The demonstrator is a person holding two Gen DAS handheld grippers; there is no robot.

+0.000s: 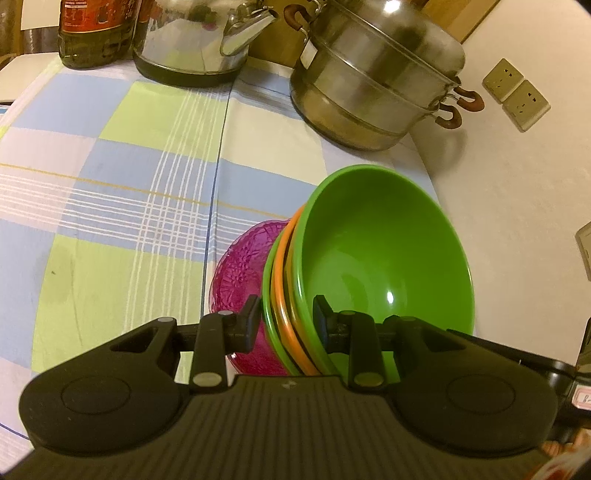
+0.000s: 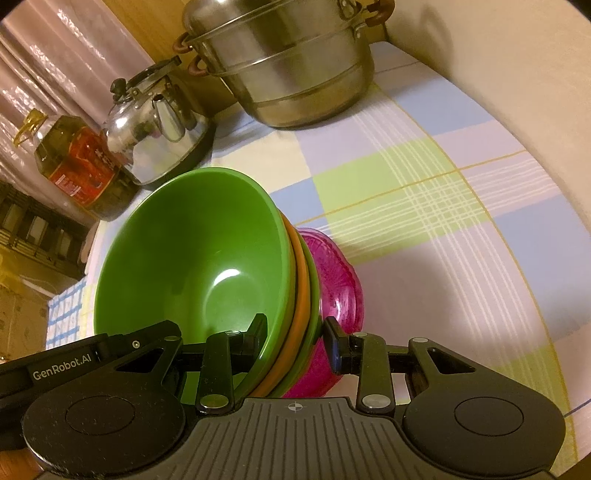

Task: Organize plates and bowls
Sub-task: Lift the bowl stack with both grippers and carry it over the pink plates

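Observation:
A nested stack of bowls fills the middle of both views: a green bowl [image 1: 384, 251] [image 2: 192, 254] on top, then an orange bowl [image 1: 280, 295] [image 2: 301, 291], another green one, and a pink glass bowl [image 1: 236, 273] [image 2: 336, 284] at the bottom. My left gripper [image 1: 286, 317] is shut on the stack's rims, one finger inside the top green bowl and the other outside against the lower green rim, in front of the pink bowl. My right gripper [image 2: 295, 332] clamps the opposite side of the rims the same way. I cannot tell whether the stack touches the cloth.
A checked tablecloth [image 1: 110, 206] [image 2: 424, 192] covers the table. At the back stand a steel steamer pot [image 1: 376, 74] [image 2: 291, 62], a steel kettle [image 1: 199, 37] [image 2: 155, 136] and an oil bottle [image 1: 96, 33] [image 2: 77, 166]. A wall with sockets [image 1: 515, 94] borders one side.

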